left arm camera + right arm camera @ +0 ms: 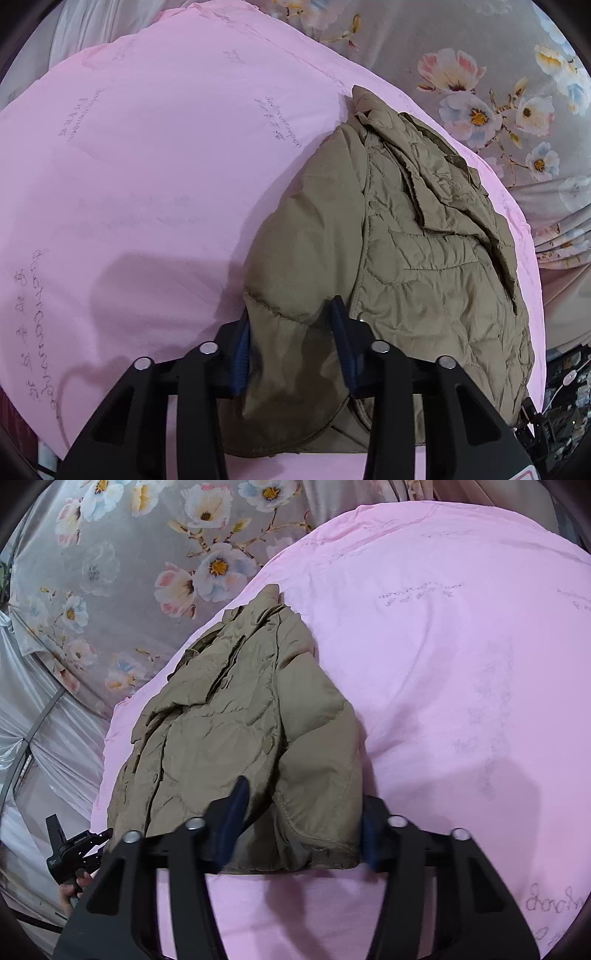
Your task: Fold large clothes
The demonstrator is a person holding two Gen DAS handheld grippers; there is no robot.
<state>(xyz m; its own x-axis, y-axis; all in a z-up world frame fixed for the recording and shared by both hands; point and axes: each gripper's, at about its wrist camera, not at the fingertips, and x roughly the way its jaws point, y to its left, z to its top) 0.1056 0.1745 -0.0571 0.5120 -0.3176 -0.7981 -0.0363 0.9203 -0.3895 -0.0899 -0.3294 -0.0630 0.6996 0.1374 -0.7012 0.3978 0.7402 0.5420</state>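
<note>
**Jacket Gripped at Both Near Corners, Fold Only Partly Made**

A khaki quilted jacket (406,236) was found laid on a pink sheet (147,184), close to the sheet's edge where a floral bedcover (498,55) began. The garment was seen already doubled over in part: a smooth padded panel, judged to be a sleeve or side section, had been turned inward over the quilted front, and the collar end lay crumpled at the far side. No tidy rectangle had yet been formed.

The left gripper (295,332) was seen closed on the near hem of the jacket, with fabric bunched between its blue pads. In the right wrist view, the right gripper (301,823) was likewise narrowed on the near edge of the same jacket (229,720), a thick fold of cloth being pinched between its fingers. Beyond the jacket's left side in that view, another gripper (74,849) and part of a hand were glimpsed.

The task was judged to be at an early or middle stage. One lengthwise fold appeared to have been made; the near hem seemed ready to be lifted and carried toward the collar. That crosswise fold, and any smoothing of the rumpled collar area, were judged still to be done. Whether further garments awaited could not be told.
</note>
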